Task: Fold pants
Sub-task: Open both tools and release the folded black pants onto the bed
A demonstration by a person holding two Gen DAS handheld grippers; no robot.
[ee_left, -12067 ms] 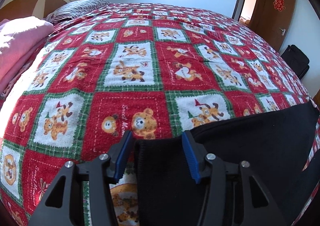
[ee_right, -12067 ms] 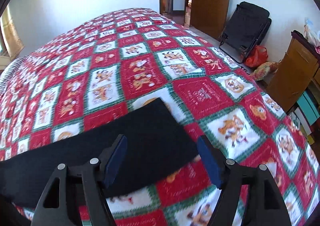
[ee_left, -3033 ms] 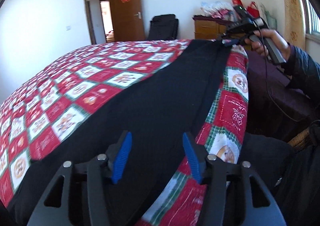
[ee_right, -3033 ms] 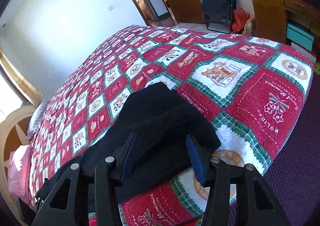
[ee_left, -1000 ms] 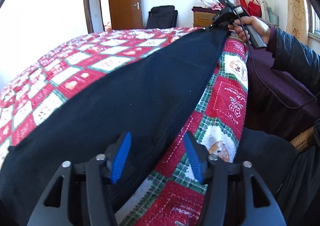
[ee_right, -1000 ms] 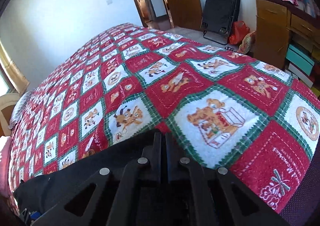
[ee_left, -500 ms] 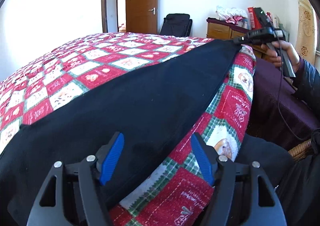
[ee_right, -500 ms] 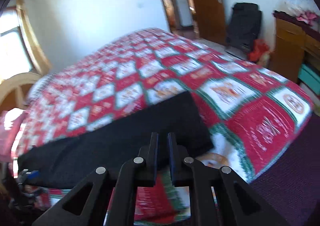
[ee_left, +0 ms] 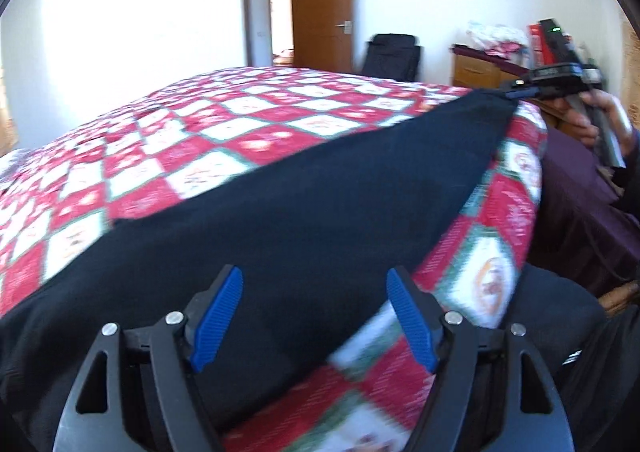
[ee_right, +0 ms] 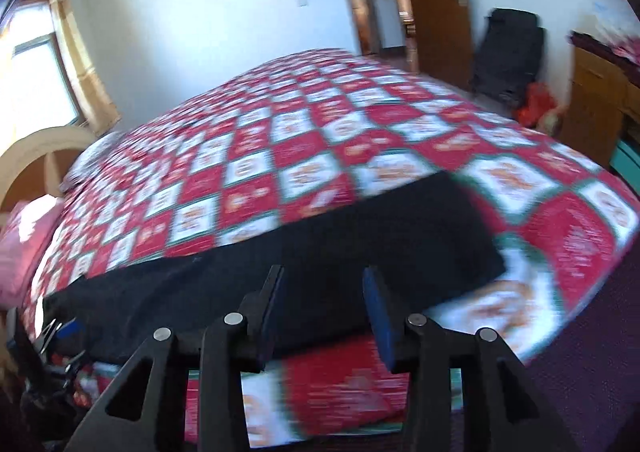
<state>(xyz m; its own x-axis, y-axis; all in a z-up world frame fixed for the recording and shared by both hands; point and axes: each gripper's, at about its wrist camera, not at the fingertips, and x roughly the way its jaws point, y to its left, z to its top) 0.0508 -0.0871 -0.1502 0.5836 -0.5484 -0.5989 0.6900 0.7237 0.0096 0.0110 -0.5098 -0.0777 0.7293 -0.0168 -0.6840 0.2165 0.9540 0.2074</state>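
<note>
Black pants (ee_left: 304, 203) lie stretched flat along the near edge of the bed; they also show in the right wrist view (ee_right: 320, 252). My left gripper (ee_left: 314, 316) is open and empty, just above the near end of the pants. My right gripper (ee_right: 322, 312) is open and empty, just off the other end. It also shows far off in the left wrist view (ee_left: 520, 91), at the far tip of the pants. The left gripper shows small at the lower left of the right wrist view (ee_right: 60, 332).
The bed has a red, white and green patchwork quilt (ee_left: 208, 139) over a purple bedskirt (ee_right: 580, 352). A pink pillow (ee_right: 24, 244) lies by the headboard. A wooden door (ee_left: 322, 7), a black folding chair (ee_left: 392, 57) and a wooden dresser (ee_right: 600, 107) stand beyond.
My right gripper was shut on the pants' end and has now opened and pulled back. My left gripper has opened wider and lifted a little. Both views are blurred by motion.
</note>
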